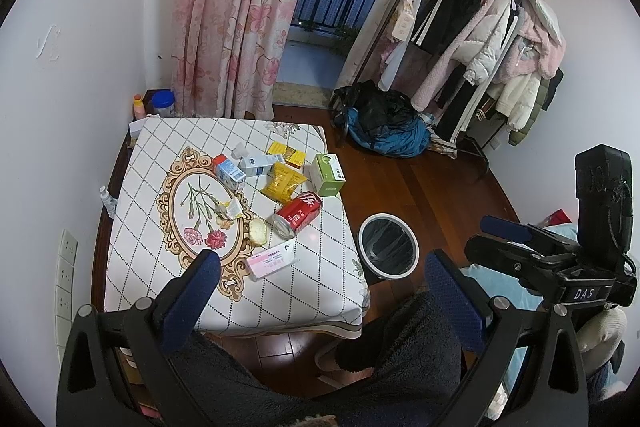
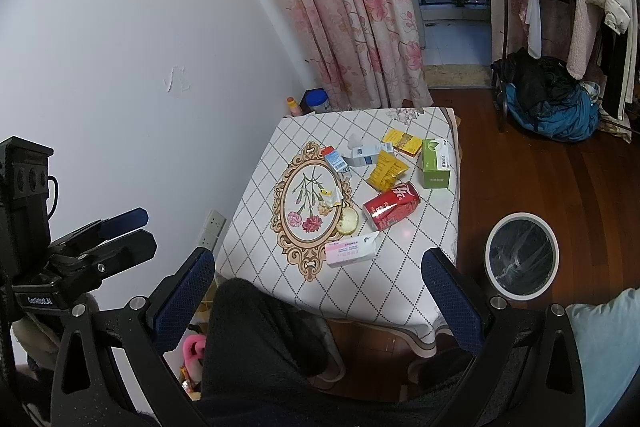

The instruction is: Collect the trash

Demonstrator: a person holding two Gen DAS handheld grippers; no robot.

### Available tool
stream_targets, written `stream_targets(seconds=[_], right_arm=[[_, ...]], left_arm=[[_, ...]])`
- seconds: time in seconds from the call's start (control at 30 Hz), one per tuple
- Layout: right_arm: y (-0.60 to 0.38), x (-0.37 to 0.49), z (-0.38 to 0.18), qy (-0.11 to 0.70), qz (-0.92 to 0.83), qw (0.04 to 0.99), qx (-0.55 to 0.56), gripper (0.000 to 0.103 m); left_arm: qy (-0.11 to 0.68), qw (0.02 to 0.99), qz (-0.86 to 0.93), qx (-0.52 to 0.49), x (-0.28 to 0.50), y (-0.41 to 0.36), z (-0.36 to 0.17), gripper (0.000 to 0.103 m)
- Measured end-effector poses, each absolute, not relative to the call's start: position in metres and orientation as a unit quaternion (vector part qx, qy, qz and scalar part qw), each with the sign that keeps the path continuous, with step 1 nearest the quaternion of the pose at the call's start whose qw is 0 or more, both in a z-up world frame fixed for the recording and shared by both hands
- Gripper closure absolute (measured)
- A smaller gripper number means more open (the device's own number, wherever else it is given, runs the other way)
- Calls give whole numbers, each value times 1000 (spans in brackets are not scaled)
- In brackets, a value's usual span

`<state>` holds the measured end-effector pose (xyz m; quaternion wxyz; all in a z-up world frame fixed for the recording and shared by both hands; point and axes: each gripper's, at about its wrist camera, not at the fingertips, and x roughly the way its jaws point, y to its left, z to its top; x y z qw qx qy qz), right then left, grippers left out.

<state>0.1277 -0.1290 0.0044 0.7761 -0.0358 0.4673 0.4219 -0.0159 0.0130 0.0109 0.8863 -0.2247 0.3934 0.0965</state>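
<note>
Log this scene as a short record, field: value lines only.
surface: table with checked floral cloth
trash on table: red can on its side, yellow snack bag, green box, pink box, small cartons, wrappers
bin: round white-rimmed bin on the floor beside the table, lined
left gripper: jaws open, empty
right gripper: jaws open, empty
progress: nothing picked up yet

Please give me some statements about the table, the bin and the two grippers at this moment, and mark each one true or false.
1. The red can lies on its side. True.
2. The bin stands on the table. False: it stands on the floor beside it.
3. The left gripper holds the pink box. False: it is open and empty.
4. The right gripper is open. True.
5. The green box is near the table edge. True.
</note>
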Motion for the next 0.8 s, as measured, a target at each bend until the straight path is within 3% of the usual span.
stream_targets(seconds=[0.33, 0.5, 0.8], right_arm=[[-129, 149, -27, 497, 383, 778, 2, 0], [-104, 199, -110, 564, 305, 766, 47, 0], [-19, 293, -279, 668, 186, 716, 82, 0]], left_arm=[[402, 870, 217, -186, 2, 33, -17, 0], [441, 817, 323, -186, 30, 86, -93, 0], [537, 727, 357, -236, 78, 153, -229, 0]])
